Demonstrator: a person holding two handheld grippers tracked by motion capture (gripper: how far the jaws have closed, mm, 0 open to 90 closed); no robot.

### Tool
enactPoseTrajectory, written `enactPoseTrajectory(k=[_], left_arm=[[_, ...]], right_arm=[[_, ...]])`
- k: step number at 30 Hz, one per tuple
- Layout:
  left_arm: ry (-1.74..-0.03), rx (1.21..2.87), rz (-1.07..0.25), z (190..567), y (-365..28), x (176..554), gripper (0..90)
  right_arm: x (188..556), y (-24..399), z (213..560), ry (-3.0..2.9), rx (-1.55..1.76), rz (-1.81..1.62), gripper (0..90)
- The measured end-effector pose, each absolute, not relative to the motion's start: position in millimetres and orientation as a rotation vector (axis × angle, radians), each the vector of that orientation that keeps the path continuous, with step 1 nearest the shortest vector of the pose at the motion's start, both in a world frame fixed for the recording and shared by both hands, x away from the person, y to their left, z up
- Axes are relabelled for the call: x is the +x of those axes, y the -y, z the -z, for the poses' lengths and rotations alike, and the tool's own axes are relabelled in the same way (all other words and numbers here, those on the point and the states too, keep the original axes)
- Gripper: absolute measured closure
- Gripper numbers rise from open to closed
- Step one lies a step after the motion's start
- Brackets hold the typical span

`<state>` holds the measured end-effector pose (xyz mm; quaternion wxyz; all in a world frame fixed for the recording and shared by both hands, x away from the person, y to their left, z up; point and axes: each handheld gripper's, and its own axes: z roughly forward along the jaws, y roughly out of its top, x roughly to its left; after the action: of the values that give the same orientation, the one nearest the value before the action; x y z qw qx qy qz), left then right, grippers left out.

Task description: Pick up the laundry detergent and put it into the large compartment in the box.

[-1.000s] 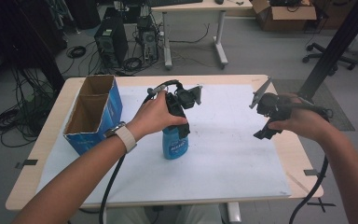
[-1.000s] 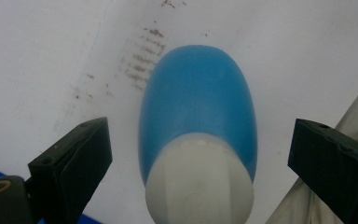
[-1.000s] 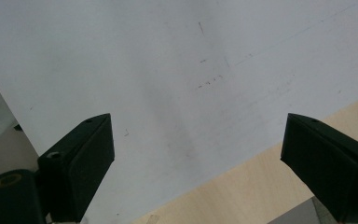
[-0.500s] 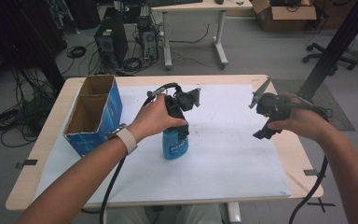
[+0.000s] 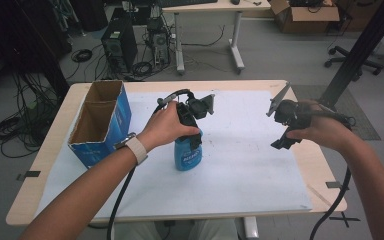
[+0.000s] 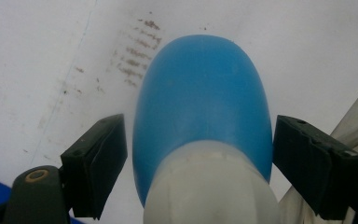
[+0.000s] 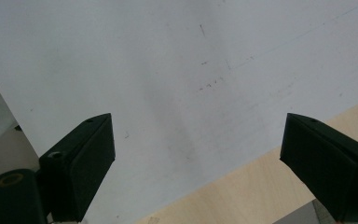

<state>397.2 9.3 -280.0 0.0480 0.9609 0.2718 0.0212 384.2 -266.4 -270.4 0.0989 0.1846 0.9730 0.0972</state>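
A blue bottle with a pale neck stands upright on the white mat, left of the middle. My left gripper comes down over its top. In the left gripper view the bottle sits between the two jaws, which have just been closing, with a narrow gap still showing on each side. My left gripper is open around the bottle. Off to the right, my right gripper hovers above the mat. It is wide open with nothing between its black pads, and points down at bare mat near the table's edge.
An open-topped blue cardboard box stands at the table's left side. The white mat covers most of the wooden table. Cables trail from both grippers toward the near edge.
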Motion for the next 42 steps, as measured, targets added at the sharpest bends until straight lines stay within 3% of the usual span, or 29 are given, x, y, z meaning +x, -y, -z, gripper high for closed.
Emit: enactPoseTrajectory(k=[14,42], left_arm=[[-0.836,2.924,-0.064,279.8,-9.3,397.4,33.3],[-0.834,2.912,-0.092,278.2,-12.0,397.2,37.4]], right_arm=[[383.2,266.9,270.7,-2.878,0.546,-0.287,10.1],[383.5,266.7,270.3,-2.873,0.543,-0.294,10.2]])
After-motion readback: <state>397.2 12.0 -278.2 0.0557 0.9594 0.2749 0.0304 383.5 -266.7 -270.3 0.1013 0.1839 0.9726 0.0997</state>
